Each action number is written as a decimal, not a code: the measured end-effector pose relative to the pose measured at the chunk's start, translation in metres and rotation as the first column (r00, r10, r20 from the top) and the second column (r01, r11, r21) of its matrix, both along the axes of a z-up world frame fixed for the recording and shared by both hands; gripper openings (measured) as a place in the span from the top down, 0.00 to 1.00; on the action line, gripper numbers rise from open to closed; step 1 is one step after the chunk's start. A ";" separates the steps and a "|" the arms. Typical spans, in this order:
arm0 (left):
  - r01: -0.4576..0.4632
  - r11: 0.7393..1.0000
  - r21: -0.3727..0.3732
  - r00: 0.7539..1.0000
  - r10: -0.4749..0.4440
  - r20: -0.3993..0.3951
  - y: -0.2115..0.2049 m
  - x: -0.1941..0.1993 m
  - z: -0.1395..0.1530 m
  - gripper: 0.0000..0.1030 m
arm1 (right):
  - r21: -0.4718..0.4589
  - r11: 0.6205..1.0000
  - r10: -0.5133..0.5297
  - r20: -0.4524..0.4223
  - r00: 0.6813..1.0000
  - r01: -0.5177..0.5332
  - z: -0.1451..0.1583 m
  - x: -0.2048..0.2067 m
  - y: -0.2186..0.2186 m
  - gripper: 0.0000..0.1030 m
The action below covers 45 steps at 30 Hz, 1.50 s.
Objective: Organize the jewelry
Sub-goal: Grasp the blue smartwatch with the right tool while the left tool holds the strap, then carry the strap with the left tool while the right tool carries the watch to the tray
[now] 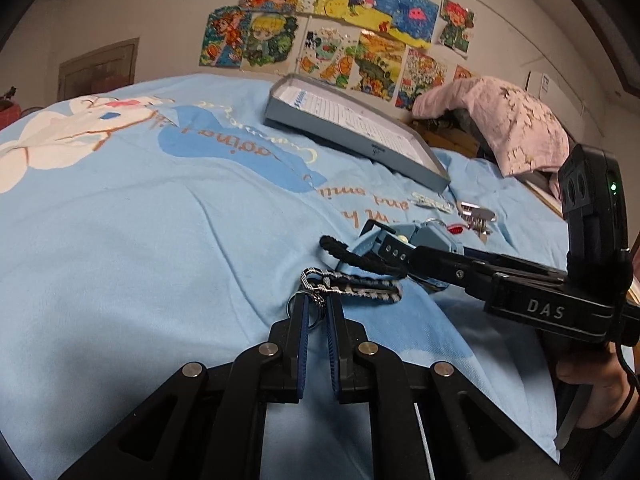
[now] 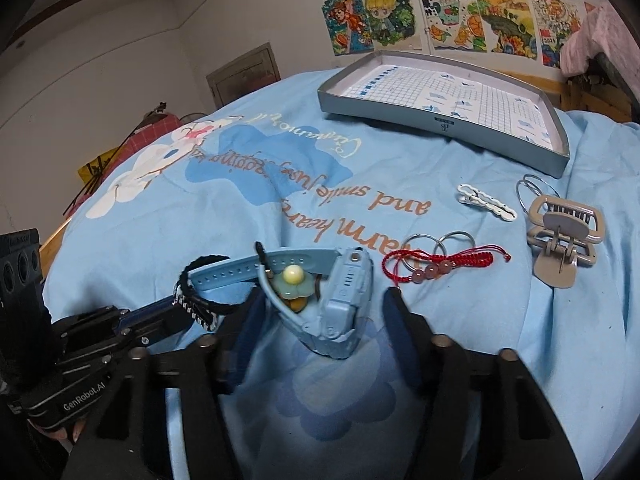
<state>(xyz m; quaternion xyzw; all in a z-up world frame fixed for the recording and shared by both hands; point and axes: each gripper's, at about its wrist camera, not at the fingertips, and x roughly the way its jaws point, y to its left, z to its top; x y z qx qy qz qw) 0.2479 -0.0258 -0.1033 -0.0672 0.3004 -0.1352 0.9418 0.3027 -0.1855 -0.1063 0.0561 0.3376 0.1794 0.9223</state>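
Nothing is in your grey tray (image 2: 444, 122) at the upper right yet. Your left gripper (image 1: 318, 312) has its fingers narrowed around the braided keychain (image 1: 352, 286); your right gripper (image 2: 316, 316), fingers wide, straddles the blue watch (image 2: 320, 300). Bracelet (image 2: 440, 266) and clips remain on the bed (image 2: 400, 380).

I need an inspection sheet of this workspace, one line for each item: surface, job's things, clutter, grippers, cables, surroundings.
Surface: light blue printed bedsheet, wrinkled.
Job's things: grey tray at the far side, only a grid paper inside; blue watch; black braided keychain; red cord bracelet; white hair clip; beige claw clip; metal rings, all on the sheet.
Clutter: nothing seen.
Grippers: left gripper shut on the keychain's ring end; right gripper open around the watch.
Cables: black cable at the right hand.
Surroundings: drawings on wall; pink cloth.
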 end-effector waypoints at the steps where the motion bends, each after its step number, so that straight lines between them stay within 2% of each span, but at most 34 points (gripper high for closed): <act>1: -0.009 1.000 -0.004 1.000 0.009 0.006 0.001 -0.002 0.001 0.92 | 0.002 1.000 0.002 0.006 1.000 -0.002 0.001 -0.001 -0.001 0.57; 3: -0.023 1.000 -0.016 1.000 0.023 0.018 0.003 -0.004 0.004 0.92 | 0.003 1.000 0.000 0.016 1.000 0.000 0.001 -0.003 -0.001 0.59; 5: -0.030 0.999 -0.027 0.999 0.030 0.030 0.005 -0.007 0.009 0.92 | 0.012 1.000 -0.008 0.023 1.000 0.008 0.001 -0.004 -0.004 0.67; 11: -0.029 0.999 -0.042 0.998 0.032 0.057 0.007 -0.014 0.019 0.92 | 0.051 0.999 -0.020 0.042 0.999 0.017 0.002 -0.009 -0.012 0.74; 15: -0.032 0.998 -0.049 0.997 0.035 0.068 0.009 -0.017 0.022 0.92 | 0.077 0.997 -0.022 0.055 0.998 0.018 0.006 -0.015 -0.016 0.74; 19: -0.036 0.998 -0.051 0.996 0.040 0.081 0.009 -0.019 0.027 0.92 | 0.112 0.994 -0.015 0.026 1.000 0.012 0.008 -0.018 -0.021 0.74; 22: -0.040 0.998 -0.048 0.996 0.044 0.082 0.008 -0.019 0.029 0.92 | 0.059 0.998 -0.029 0.016 0.999 0.028 0.011 -0.025 -0.021 0.75; 24: -0.040 0.998 -0.046 0.996 0.044 0.083 0.008 -0.019 0.030 0.92 | 0.006 0.999 -0.046 0.042 0.998 0.046 0.014 -0.031 -0.021 0.75; 28: -0.037 0.998 -0.048 0.996 0.041 0.082 0.006 -0.015 0.033 0.92 | 0.032 0.997 -0.069 0.086 0.994 0.067 0.025 -0.036 -0.032 0.75; 31: -0.031 0.997 -0.067 0.997 0.035 0.064 0.003 -0.003 0.042 0.92 | 0.073 0.994 -0.089 0.115 0.989 0.081 0.031 -0.035 -0.042 0.75; 34: -0.025 0.999 -0.045 0.996 0.029 0.082 -0.002 0.013 0.059 0.92 | 0.155 0.984 -0.103 0.107 0.989 0.086 0.034 -0.028 -0.056 0.75; 38: -0.027 0.998 -0.058 0.997 0.032 0.075 -0.005 0.033 0.068 0.92 | 0.226 0.969 -0.119 0.097 0.988 0.094 0.034 -0.016 -0.068 0.75; 45: -0.018 1.000 0.003 0.996 0.018 0.089 -0.031 0.082 0.082 0.92 | 0.171 0.979 -0.138 0.173 0.975 0.109 0.058 0.029 -0.082 0.75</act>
